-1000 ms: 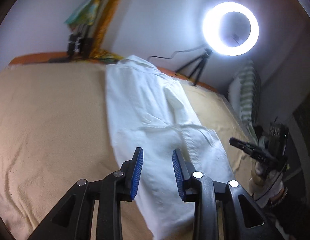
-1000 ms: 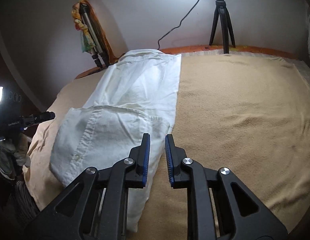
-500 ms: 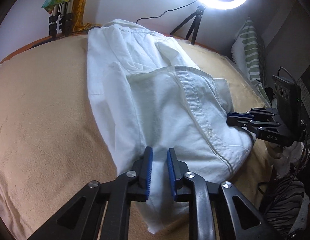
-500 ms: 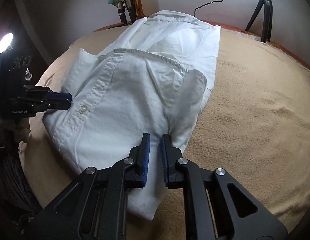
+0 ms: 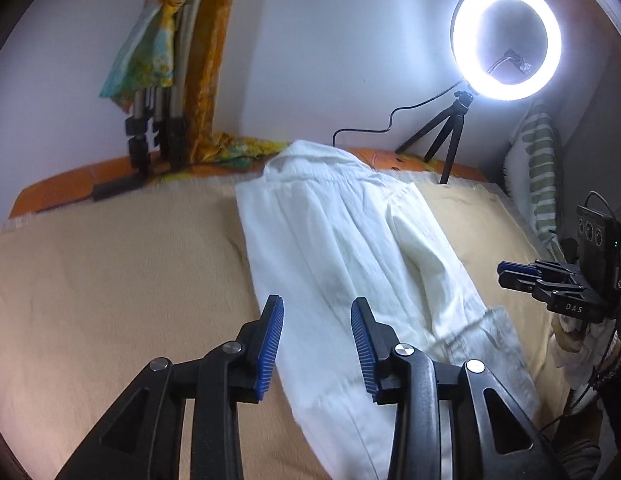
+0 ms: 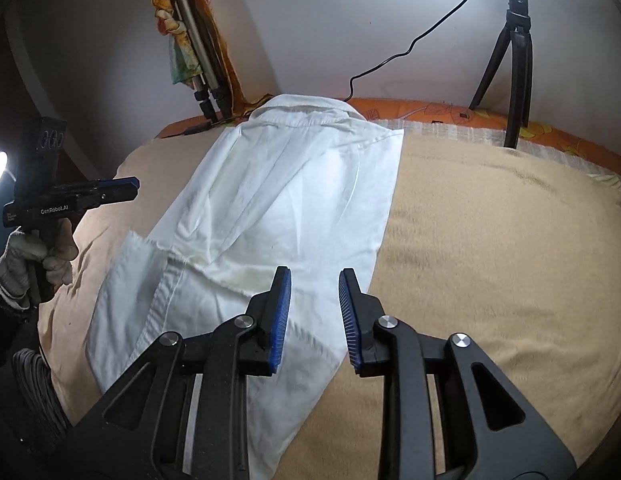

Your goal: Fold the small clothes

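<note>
- Two tongs in view, both empty, both hovering above the near end of the shirt.
- Left tongs [image 5: 316, 344]: blue pads spread wide, nothing between them; the near left part of the white shirt [image 5: 342, 264] shows through the gap.
- Right tongs [image 6: 312, 314]: pads parted, nothing gripped; below them lies the shirt's near right edge.
- In the right wrist view the left tongs appear at far left, held by a gloved hand [image 6: 34, 258] out past the bed's edge; seen side-on, so their gap cannot be read from that angle.
- In the left wrist view the right tongs appear at far right, off the shirt, near the bed's edge.
- Shirt: long narrow strip lying flat on the tan blanket [image 6: 490, 240], collar at the far end, hem nearest the cameras. Sides folded inward; a button placket [image 6: 162, 300] shows on the near left flap.
- Blanket covers the bed; an orange patterned sheet [image 6: 430, 110] shows along the far edge.
- Far right: small black tripod [image 5: 442, 136] standing on the bed, carrying a lit ring light [image 5: 506, 40], cable trailing left.
- Far left: folded tripod legs [image 5: 150, 128] against the wall, with colourful cloth [image 5: 146, 52] draped over them.
- Striped pillow [image 5: 538, 168] at right edge.
</note>
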Demonstrator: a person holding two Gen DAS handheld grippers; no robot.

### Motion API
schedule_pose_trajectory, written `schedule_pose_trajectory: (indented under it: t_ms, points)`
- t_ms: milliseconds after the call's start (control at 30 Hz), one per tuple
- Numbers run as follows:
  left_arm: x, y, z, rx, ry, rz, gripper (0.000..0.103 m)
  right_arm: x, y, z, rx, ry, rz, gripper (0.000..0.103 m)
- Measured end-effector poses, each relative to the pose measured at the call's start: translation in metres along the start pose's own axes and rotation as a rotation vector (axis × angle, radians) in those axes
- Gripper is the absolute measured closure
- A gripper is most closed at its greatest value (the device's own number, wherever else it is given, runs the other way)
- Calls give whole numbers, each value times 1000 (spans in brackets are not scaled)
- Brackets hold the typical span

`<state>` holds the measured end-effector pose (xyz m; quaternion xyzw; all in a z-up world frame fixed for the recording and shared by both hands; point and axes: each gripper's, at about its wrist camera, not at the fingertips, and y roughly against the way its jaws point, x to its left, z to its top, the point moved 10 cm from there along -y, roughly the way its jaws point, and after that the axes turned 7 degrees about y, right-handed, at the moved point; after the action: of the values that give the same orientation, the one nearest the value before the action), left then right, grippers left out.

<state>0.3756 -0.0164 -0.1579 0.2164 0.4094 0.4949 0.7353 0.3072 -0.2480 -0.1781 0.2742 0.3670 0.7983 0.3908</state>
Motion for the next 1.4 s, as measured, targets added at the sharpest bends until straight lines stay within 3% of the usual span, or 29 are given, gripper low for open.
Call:
schedule_pose_trajectory:
  t_ms: [233, 367, 567, 733, 1000, 1133, 1233, 1333, 1400]
  points:
    - [-8, -51, 0, 76, -110, 54, 68, 29, -60, 15, 91, 103, 103, 77]
    - [-3, -71, 2, 88, -115, 85, 68, 24, -94, 18, 138, 115, 54, 77]
    - [4, -89, 11, 71, -142, 131, 67, -4, -115, 46, 117, 80, -38, 82]
    - [5, -90, 18, 41, -159, 152, 66, -16, -109, 62, 82, 71, -53, 82]
    - [9, -76, 29, -12, -218, 200, 60, -66, -71, 67, 17, -49, -30, 63]
    - [8, -70, 36, -37, -230, 212, 59, -89, -67, 61, 22, -95, -35, 59]
    - [11, -70, 41, -43, -226, 223, 52, -95, -69, 59, 28, -106, -32, 56]
    - [15, -71, 44, -43, -220, 217, 34, -96, -76, 62, 35, -119, -17, 53]
    - [21, -72, 47, -26, -166, 173, 29, -96, -83, 64, 37, -134, -1, 51]
